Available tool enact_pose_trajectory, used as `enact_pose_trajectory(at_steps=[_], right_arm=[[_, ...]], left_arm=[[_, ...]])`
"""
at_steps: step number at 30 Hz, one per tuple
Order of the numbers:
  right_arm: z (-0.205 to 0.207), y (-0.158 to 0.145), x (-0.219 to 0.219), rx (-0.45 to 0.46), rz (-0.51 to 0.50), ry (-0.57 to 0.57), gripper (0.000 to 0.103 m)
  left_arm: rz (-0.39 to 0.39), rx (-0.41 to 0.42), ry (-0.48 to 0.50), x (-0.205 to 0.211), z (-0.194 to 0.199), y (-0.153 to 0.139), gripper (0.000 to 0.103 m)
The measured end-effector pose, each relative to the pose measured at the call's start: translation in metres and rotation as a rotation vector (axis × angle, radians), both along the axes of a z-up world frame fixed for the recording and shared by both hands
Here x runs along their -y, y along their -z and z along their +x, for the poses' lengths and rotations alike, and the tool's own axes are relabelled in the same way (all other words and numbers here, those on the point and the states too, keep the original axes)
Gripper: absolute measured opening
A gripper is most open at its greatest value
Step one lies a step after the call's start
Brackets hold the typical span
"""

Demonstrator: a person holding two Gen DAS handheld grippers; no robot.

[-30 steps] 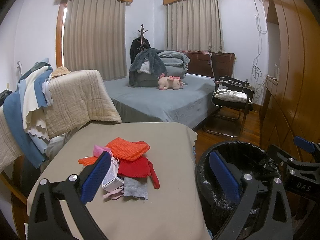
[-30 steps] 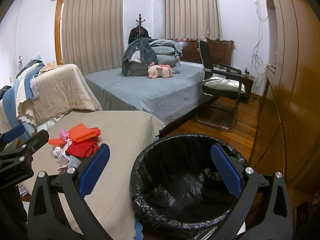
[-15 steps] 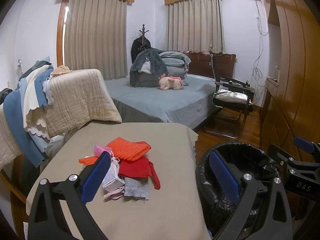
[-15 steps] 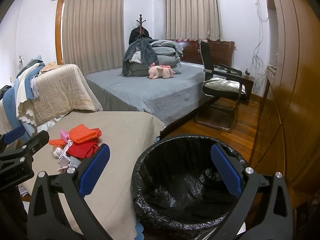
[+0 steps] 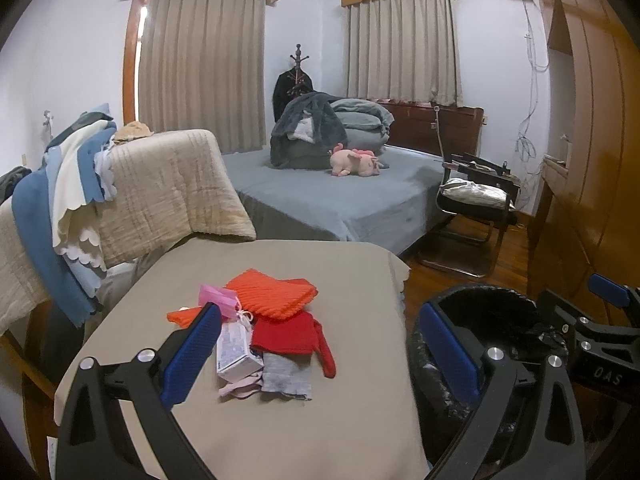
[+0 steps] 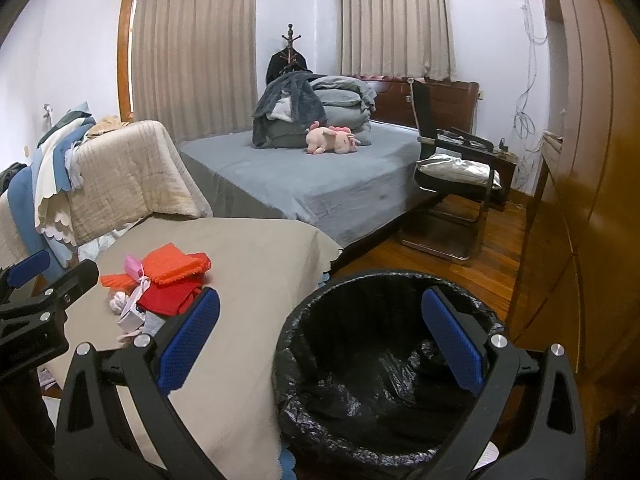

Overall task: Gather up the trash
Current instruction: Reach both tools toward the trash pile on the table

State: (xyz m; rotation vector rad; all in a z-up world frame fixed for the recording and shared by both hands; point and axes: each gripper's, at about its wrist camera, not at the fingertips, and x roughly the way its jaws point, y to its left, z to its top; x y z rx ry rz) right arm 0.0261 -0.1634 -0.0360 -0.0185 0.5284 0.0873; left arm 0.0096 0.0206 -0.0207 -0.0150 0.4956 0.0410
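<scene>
Bedroom table: small box at twelve o'clock from the empty, spread left gripper; right gripper, also spread, faces the bin.

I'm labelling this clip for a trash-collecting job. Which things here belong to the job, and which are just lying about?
Belongs to the job:
- bin with black liner, beside the table
- small white carton in the pile
- pink wrapper
- left gripper, open
- right gripper, open over the bin

Probably just lying about:
- orange knit cloth
- red garment
- pink plush toy
- office chair
</scene>
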Motion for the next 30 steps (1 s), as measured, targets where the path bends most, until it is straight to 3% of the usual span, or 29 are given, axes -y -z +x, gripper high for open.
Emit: enact_pose_trajectory(at_steps=[9, 19, 26, 30], right_arm=[[0.026, 0.008, -0.028, -0.012, -0.003, -0.065, 0.098], [0.085, 0.027, -0.088, -0.038, 0.019, -0.181, 0.098], [0.128, 0.044, -0.132, -0.077, 0.015, -0.256, 0.085], [0.156, 0.057, -0.154, -0.110, 0.017, -0.297, 0.084]], left_arm=[[0.014, -0.008, -0.075, -0.034, 0.014, 0.012, 0.097], [0.042, -0.049, -0.244, -0.114, 0.039, 0.043, 0.097], [0.038, -0.084, -0.299, -0.150, 0.067, 0.062, 0.097], [0.038, -0.101, -0.306, -0.158, 0.084, 0.072, 0.093]])
